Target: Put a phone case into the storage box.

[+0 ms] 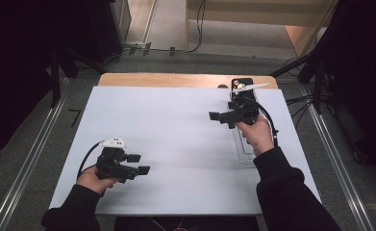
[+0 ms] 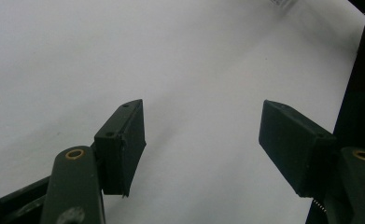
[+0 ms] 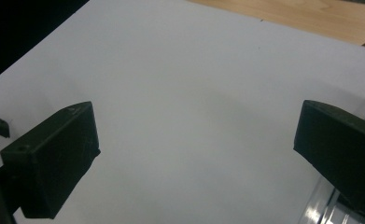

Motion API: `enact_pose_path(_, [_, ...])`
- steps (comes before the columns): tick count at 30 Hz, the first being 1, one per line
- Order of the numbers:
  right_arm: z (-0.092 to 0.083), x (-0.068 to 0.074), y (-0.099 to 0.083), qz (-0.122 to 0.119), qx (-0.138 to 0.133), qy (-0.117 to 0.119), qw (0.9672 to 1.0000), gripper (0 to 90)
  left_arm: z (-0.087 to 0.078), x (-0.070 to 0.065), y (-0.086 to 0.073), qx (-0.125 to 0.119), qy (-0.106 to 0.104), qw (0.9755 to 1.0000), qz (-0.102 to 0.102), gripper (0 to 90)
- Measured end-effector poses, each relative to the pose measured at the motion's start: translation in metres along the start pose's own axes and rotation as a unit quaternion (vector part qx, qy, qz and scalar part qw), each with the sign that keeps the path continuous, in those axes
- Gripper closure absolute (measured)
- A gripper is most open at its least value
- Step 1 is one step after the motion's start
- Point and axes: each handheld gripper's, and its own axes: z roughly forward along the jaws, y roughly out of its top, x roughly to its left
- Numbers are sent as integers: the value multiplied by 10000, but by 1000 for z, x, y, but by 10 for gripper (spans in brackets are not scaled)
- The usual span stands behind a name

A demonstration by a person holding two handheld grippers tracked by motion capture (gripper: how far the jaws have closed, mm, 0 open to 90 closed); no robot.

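Covering most of a wooden table (image 1: 128, 79), a white sheet (image 1: 176, 144), bare across its middle, with the wood visible as a strip along the far edge. Lying on the right part of the sheet, a long clear plastic tray (image 1: 244, 151), running from near to far, partly hidden under the right hand (image 1: 257, 135); contents not discernible. At the tray's far end, a small dark object (image 1: 242, 85) with a pale strip across it, too small to identify. Held above the far half of the tray, the right gripper (image 1: 220, 118), pointing toward the sheet's middle, jaws apart and empty; in the right gripper view, both black jaws set wide over plain white sheet (image 3: 185, 93), the clear tray edge (image 3: 325, 210) glinting at lower right beside one jaw. Held low over the near left part of the sheet, well apart from the tray, the left gripper (image 1: 140, 164), pointing right, jaws apart with nothing between; in the left gripper view, white sheet (image 2: 194, 84) between the two pads. Trailing from each gripper, a black cable.
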Motion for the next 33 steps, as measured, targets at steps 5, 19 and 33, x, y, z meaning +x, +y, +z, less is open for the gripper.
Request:
enact_pose_path(5, [-3,4,-10,0,59,106,9999,129,-1,0,0,-11,-14,10000,-14,318])
enact_pose_path(19, [-10,23,-34,-337,242,545,9977,130,-2,-1,1,-32,-5,10000,7,318])
enact_pose_path(33, [-26,34,-66,-567,253,832,9946,142,-5,-3,-1,-72,-55,10000,0,318])
